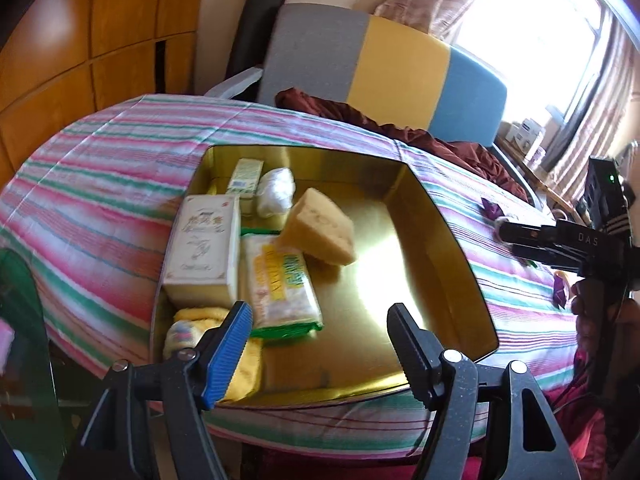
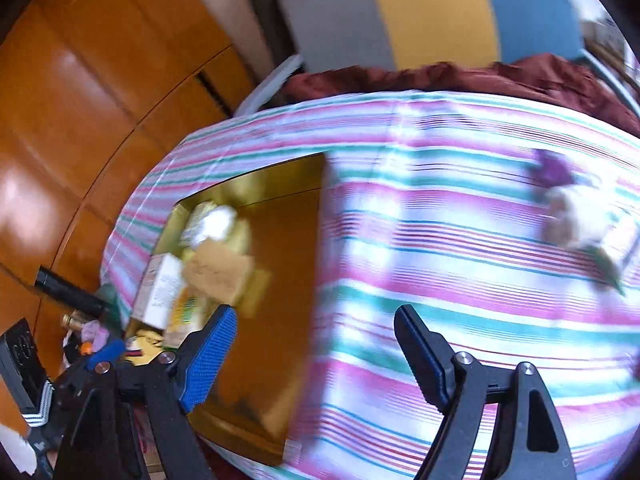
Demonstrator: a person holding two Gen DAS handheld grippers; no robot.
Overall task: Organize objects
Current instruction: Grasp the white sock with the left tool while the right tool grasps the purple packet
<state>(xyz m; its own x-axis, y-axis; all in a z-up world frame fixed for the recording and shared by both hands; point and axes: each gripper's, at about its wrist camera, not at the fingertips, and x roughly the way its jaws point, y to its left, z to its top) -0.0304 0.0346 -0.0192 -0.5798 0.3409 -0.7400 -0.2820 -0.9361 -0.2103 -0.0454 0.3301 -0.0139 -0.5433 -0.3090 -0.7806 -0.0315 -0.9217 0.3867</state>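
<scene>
A gold tray (image 1: 452, 240) lies on a striped cloth. Along its left side sit a white box (image 1: 202, 250), a green-edged packet (image 1: 282, 284), a small green-white carton (image 1: 244, 176), a white wad (image 1: 276, 190) and a yellow cloth (image 1: 240, 360). A yellow sponge (image 1: 320, 228) is tilted above the packet, blurred. My left gripper (image 1: 320, 320) is open and empty over the tray's near edge. My right gripper (image 2: 316, 324) is open and empty over the tray's right rim (image 2: 316, 280). Small purple objects (image 2: 554, 168) and a pale object (image 2: 576, 220) lie on the cloth at right, blurred.
A striped cloth (image 1: 104, 152) covers the table. A maroon cloth (image 1: 400, 124) lies at the back before a grey, yellow and blue chair back (image 1: 380, 60). Wooden cabinets (image 1: 80, 40) stand at left. The right gripper's body (image 1: 580, 240) shows at the right edge.
</scene>
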